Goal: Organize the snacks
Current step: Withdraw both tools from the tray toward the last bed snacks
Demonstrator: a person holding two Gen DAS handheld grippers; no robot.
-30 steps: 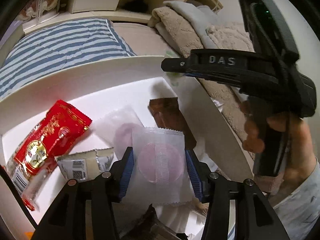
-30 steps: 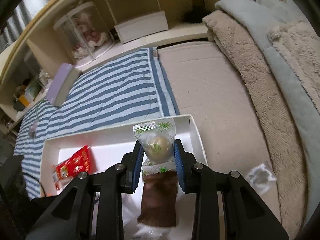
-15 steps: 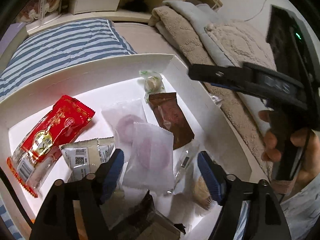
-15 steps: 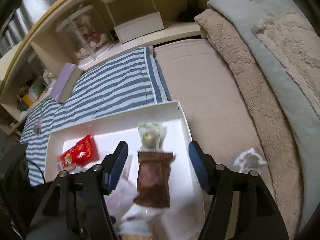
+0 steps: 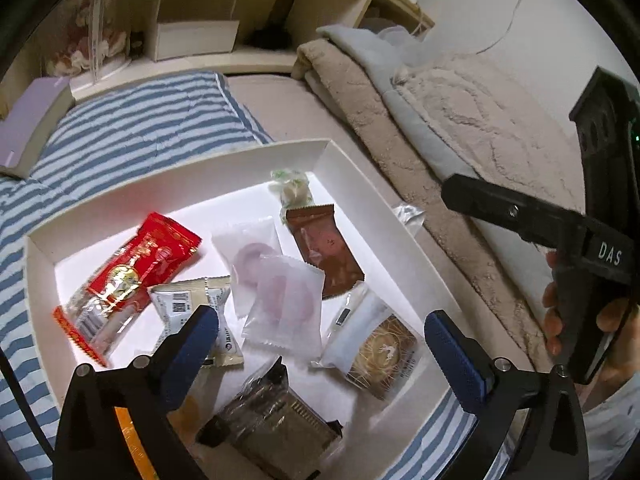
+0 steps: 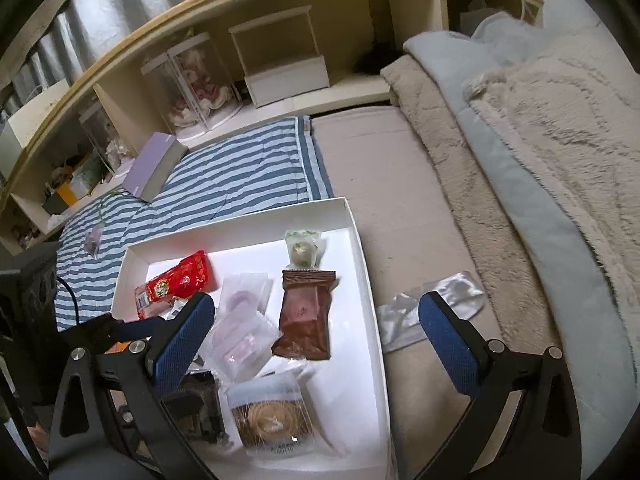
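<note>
We cannot read the small print on the grey barcode packet [image 5: 188,304], and the left claw's finger [image 5: 192,344] hides its lower part, while the dark wrapped snack [image 5: 272,420] stays blurred.

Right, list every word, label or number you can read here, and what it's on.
"DAS": on the right gripper, seen from the left wrist camera.
Red snack packet: print too blurred to read.
White barcode packet: too small.
Round pastry wrapper: print at its bottom edge unreadable.

Both wrist cameras looked steeply down along their own fingers, from close above the white box [image 5: 384,196] [image 6: 360,248] on the bed. Left view sat left of right view; both shared the box and striped cover [image 5: 132,120] [image 6: 240,176].
</note>
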